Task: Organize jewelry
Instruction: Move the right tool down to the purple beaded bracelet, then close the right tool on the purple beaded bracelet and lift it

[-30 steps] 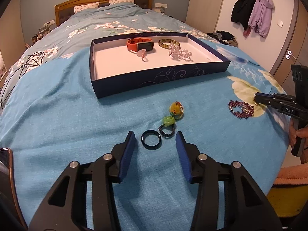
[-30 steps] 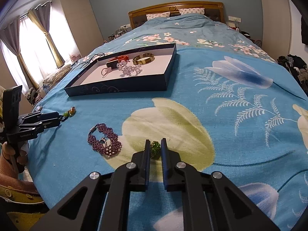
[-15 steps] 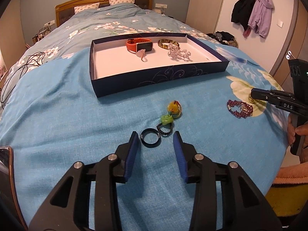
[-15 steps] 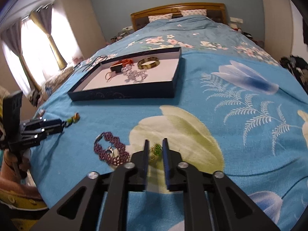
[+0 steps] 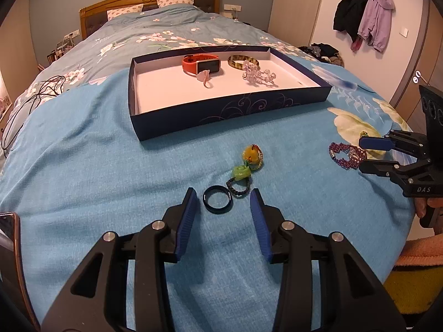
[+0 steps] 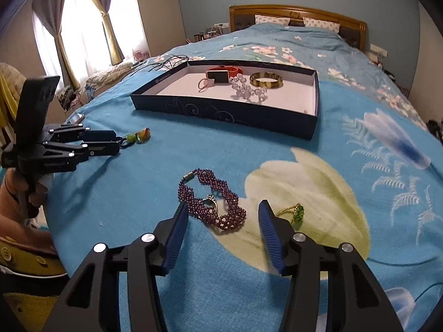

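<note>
The left claw (image 5: 223, 203) hovers over the blue bedspread (image 5: 83, 171) with its jaws apart. A black ring (image 5: 218, 200) lies flat between the blue pads (image 5: 189, 215), touching neither. Just beyond the ring lie a green charm on a black cord loop (image 5: 239, 177) and a yellow charm (image 5: 252, 155), close together.

The right claw (image 6: 221, 213) has just been opening; its jaws now stand apart and grip nothing. A purple beaded bracelet (image 6: 211, 203) with a small silver ring (image 6: 210, 202) resting on it lies on the bedspread between and just ahead of the pads. A green beaded ring (image 6: 296, 212) lies just outside the right pad, free of the claw.

Farther up the bed sits a dark blue tray (image 5: 229, 109). It holds 4 items: an orange watch (image 5: 202, 63), a pink ring (image 5: 204, 77), a clear bead bracelet (image 5: 257, 74) and a striped bangle (image 5: 243, 61).
</note>
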### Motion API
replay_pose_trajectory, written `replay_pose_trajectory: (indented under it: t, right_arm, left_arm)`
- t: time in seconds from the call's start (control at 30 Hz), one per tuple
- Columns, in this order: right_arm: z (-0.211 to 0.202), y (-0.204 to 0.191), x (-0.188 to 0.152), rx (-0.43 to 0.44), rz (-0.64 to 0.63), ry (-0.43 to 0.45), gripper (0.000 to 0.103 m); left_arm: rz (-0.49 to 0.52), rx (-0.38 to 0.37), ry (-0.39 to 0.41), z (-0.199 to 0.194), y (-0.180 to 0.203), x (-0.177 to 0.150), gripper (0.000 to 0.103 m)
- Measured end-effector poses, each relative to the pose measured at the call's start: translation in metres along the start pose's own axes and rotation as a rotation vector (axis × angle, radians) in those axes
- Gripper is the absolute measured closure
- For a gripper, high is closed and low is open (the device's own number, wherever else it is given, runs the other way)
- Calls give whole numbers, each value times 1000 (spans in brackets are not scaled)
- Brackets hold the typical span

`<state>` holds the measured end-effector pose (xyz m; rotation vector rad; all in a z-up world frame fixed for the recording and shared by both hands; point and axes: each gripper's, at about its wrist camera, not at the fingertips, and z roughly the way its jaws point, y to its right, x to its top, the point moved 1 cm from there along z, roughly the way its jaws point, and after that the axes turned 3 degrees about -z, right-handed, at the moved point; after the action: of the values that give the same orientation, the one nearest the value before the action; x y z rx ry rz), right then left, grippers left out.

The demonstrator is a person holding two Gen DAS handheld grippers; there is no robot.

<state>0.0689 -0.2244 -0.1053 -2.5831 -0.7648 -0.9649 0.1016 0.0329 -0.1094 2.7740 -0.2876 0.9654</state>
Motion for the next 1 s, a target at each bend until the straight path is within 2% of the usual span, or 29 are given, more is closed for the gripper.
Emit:
replay_pose_trajectory:
  t: [0.13,0.2,0.23,0.37,0.5,0.57,0.6,0.77,1.0]
  right_arm:
    - [-8,12,1,63,92,35,56]
    - [-9,19,4,67,129,45,73]
    - [-7,20,5,70,137,37,76]
    - [6,17,7,34,105,-15,78]
    - [9,5,10,-10,20,-22,81]
    - [10,2,10,-10,-2,-24,98]
    - [11,1,11,-12,-9,-26,101]
    - [4,-1,14,31,-3,7,102]
    - [-15,-3,27,73,19,86,102]
  left_arm:
    - [-2,-4,2,0,1,0,64]
    - [-2,-6,4,0,1,-1,63]
    - [-1,-6,5,0,1,-1,63]
    - [-4,-11,7,-1,0,-1,62]
    - [-2,-11,8,-1,0,-2,62]
    - [-3,-11,8,-1,-1,-2,62]
    - [-2,-11,7,-1,-1,-2,62]
    - [4,-1,7,-1,-1,-1,64]
    - [-11,0,7,-1,-5,0,80]
